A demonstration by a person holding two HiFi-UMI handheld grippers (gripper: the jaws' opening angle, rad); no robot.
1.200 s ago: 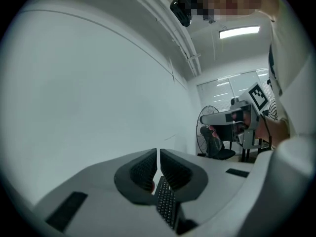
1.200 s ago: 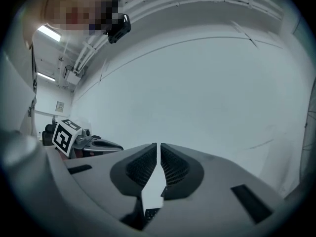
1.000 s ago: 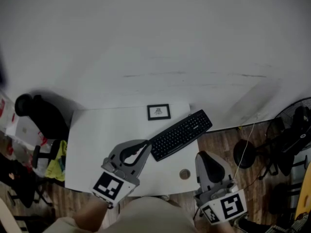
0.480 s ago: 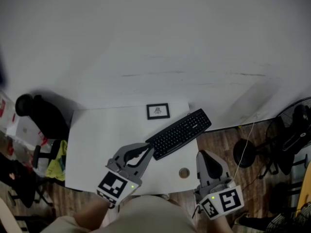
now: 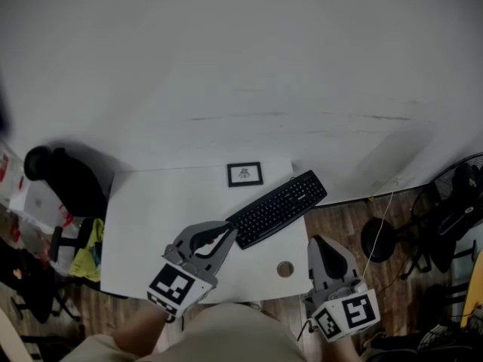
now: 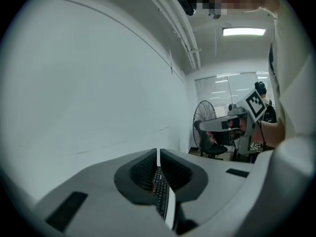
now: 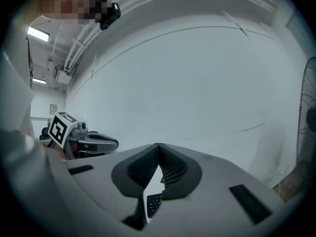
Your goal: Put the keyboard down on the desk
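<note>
The black keyboard (image 5: 278,207) lies flat and slantwise on the white desk (image 5: 151,217), its right end near the desk's right edge. My left gripper (image 5: 231,231) hovers at the keyboard's left end, its tips together with only a hairline gap and nothing between the pads. In the left gripper view, the left gripper (image 6: 158,154) shows the keyboard (image 6: 159,191) lying below the hollow of the fingers. My right gripper (image 5: 318,241) is shut and empty, just off the desk's right front corner. In the right gripper view, the right gripper (image 7: 159,146) shows a bit of the keyboard (image 7: 153,201) underneath.
A small framed picture (image 5: 244,173) stands at the back of the desk by the white wall. A round cable hole (image 5: 284,268) sits near the front right. A fan (image 5: 462,198) and a stool (image 5: 375,240) stand on the floor at the right, and a black chair (image 5: 64,179) at the left.
Both grippers have shifted only slightly. The keyboard lies in the same place on the desk.
</note>
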